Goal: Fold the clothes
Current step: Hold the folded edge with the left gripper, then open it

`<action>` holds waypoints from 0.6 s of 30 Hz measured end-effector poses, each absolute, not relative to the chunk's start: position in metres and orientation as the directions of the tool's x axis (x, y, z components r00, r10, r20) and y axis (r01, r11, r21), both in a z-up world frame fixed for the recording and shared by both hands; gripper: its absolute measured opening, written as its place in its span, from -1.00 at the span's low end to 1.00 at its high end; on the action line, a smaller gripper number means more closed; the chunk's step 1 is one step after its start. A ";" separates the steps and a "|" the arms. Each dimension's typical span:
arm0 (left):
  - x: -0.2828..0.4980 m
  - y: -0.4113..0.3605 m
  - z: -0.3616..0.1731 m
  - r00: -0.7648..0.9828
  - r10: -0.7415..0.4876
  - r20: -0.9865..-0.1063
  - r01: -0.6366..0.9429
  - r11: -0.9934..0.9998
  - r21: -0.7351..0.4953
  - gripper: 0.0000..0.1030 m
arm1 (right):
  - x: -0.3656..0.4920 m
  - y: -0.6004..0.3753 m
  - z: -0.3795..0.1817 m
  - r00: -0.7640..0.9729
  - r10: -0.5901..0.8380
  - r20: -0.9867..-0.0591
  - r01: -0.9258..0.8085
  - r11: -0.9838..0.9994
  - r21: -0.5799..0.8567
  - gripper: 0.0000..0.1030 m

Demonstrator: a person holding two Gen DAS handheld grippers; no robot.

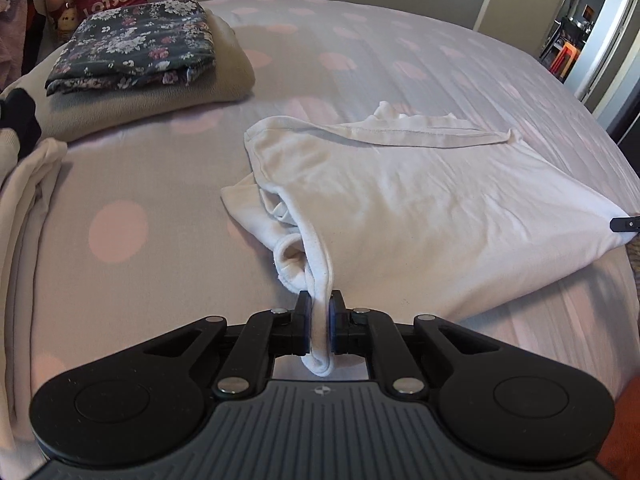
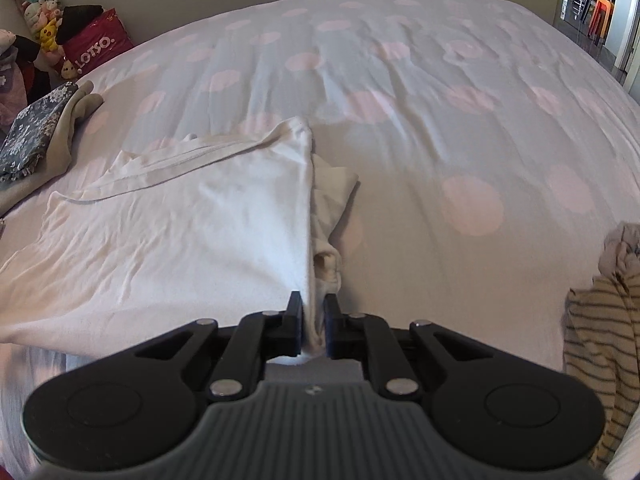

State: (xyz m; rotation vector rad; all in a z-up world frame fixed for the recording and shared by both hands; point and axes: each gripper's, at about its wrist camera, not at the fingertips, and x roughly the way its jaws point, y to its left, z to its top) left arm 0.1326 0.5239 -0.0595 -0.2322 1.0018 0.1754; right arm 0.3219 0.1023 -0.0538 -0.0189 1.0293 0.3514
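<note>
1. On the lilac bedsheet with pale pink dots point(image 1: 120, 264), the white cotton T-shirt point(image 1: 400, 216) lies near the front edge of the bed, its hem end flat and its front corners raised by the two tools.
2. The left gripper point(image 1: 320, 316) is pressed together on the shirt's rolled left corner, cloth looping through between its pads; the right gripper point(image 2: 313, 320) pinches the shirt's right edge the same way.
3. The step in hand looks like carrying the gripped end over toward the hem, away from the front edge. To do it well, keep both corners level and the cloth between them taut, so the fold line falls straight.
4. The bunched sleeve point(image 2: 332, 200) sticking out past the shirt's right edge should be tucked under, or it will show.
5. Beyond the shirt the sheet is open right to the far edge. Left of the shirt sits the folded pile of dark floral fabric on a beige fleece point(image 1: 132, 52); right of it a striped cream garment point(image 2: 600, 340) hangs near the front edge.
</note>
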 end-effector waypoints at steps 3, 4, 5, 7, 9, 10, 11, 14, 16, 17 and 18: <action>0.114 0.513 -0.056 0.526 0.029 -0.850 -0.245 0.962 -0.118 -0.88 | 0.299 0.092 -0.050 0.460 0.278 -0.843 -0.294 0.944 0.150 -0.78; 0.108 0.509 -0.055 0.525 0.028 -0.850 -0.238 0.964 -0.116 -0.88 | 0.292 0.089 -0.049 0.458 0.281 -0.843 -0.295 0.943 0.154 -0.78; 0.103 0.505 -0.055 0.525 0.026 -0.851 -0.231 0.966 -0.114 -0.88 | 0.285 0.086 -0.048 0.456 0.285 -0.843 -0.296 0.942 0.158 -0.78; 0.093 0.498 -0.055 0.516 0.023 -0.856 -0.217 0.971 -0.104 -0.88 | 0.273 0.080 -0.049 0.449 0.287 -0.846 -0.299 0.941 0.160 -0.78; 0.085 0.492 -0.058 0.504 0.022 -0.864 -0.205 0.974 -0.095 -0.88 | 0.262 0.075 -0.051 0.440 0.287 -0.851 -0.302 0.940 0.161 -0.78; 0.081 0.490 -0.060 0.499 0.021 -0.866 -0.202 0.975 -0.092 -0.88 | 0.258 0.072 -0.053 0.434 0.286 -0.854 -0.302 0.940 0.161 -0.78; 0.079 0.489 -0.062 0.496 0.020 -0.868 -0.200 0.976 -0.091 -0.88 | 0.256 0.070 -0.057 0.427 0.282 -0.859 -0.300 0.941 0.160 -0.78; 0.076 0.487 -0.073 0.484 0.024 -0.875 -0.205 0.975 -0.087 -0.88 | 0.252 0.069 -0.074 0.399 0.262 -0.879 -0.295 0.944 0.147 -0.78; 0.078 0.485 -0.082 0.468 0.030 -0.883 -0.203 0.976 -0.074 -0.88 | 0.251 0.070 -0.087 0.381 0.247 -0.891 -0.289 0.947 0.139 -0.78; 0.079 0.485 -0.087 0.458 0.032 -0.889 -0.200 0.978 -0.067 -0.87 | 0.251 0.071 -0.093 0.372 0.239 -0.897 -0.285 0.949 0.135 -0.77; 0.080 0.485 -0.093 0.442 0.035 -0.896 -0.196 0.979 -0.058 -0.87 | 0.252 0.071 -0.099 0.363 0.232 -0.902 -0.284 0.950 0.130 -0.77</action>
